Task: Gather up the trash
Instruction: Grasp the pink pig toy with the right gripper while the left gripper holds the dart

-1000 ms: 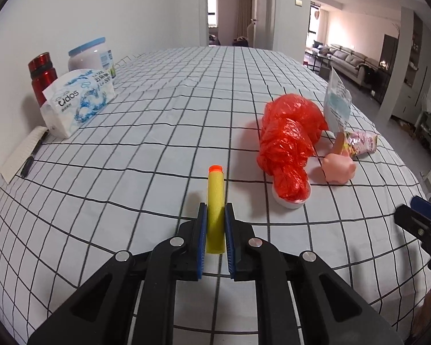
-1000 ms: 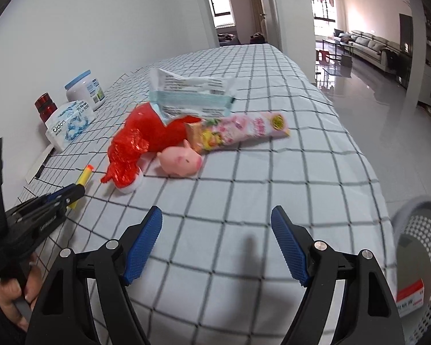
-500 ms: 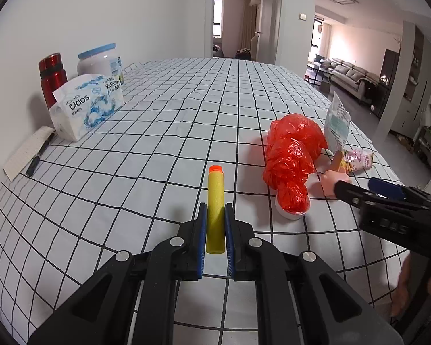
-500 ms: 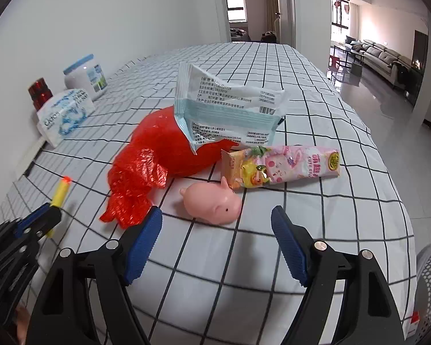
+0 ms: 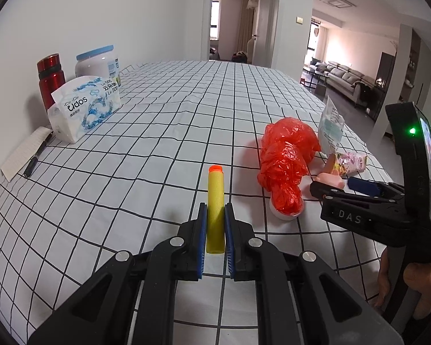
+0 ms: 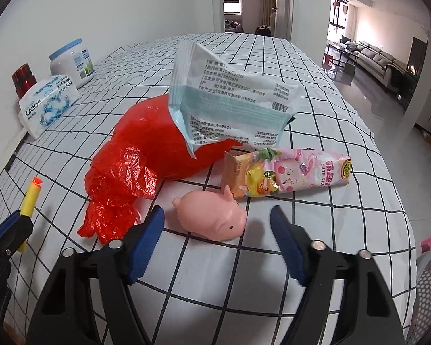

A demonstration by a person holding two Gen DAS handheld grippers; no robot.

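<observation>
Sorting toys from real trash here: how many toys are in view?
2. A yellow foam dart is clamped in the left gripper. A pink pig lies on the table just ahead of the open right gripper. The red bag may hide more.

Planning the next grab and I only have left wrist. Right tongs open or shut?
Observer: Open. The right tongs are spread wide, with the pink pig toy sitting just ahead between the tips.
Operator: Touching it?
Observer: No. The blue pads look clear of the pig on both sides.
Operator: Bin in sight?
Observer: Yes, a grey mesh basket shows at the lower right edge of the right wrist view.
</observation>
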